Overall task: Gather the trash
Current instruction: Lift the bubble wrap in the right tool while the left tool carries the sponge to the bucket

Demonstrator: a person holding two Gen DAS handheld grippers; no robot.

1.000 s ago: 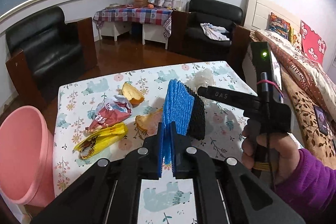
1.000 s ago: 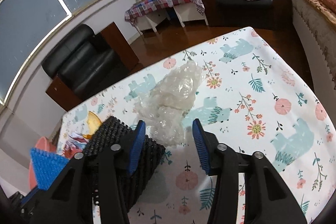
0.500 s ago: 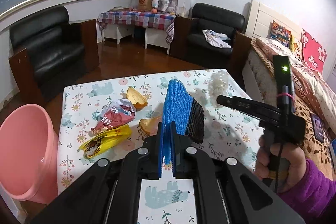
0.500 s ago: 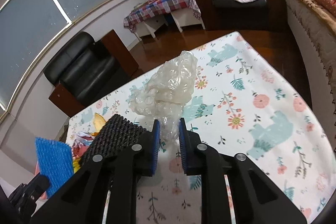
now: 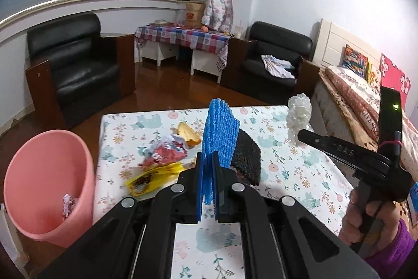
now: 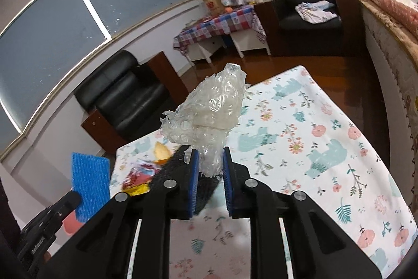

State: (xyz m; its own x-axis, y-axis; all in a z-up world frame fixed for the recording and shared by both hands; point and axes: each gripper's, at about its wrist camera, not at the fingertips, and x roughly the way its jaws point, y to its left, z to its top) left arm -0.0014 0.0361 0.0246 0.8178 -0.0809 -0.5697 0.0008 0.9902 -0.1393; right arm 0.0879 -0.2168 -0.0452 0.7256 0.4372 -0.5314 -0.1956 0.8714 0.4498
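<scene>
above floral tablecloth (image 6: pixel 326 148), right tool (image 6: pixel 209 174) pinching bubble wrap (image 6: pixel 211 109), left tool (image 5: pixel 207 174) clamping blue foam net (image 5: pixel 219 132)

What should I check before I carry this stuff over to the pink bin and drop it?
1. Right gripper clamped on the bubble wrap: ok, though it pinches only the bottom edge.
2. Bubble wrap lifted off the table: ok.
3. Left gripper shut on the blue foam net: ok.
4. Pink bin upright with an open mouth: ok, just off the table's left edge.
5. Room inside the bin: ok, only a few scraps at the bottom.
6. Table finished: not ok, the red wrapper, yellow wrapper, black foam net and orange peel remain.
</scene>
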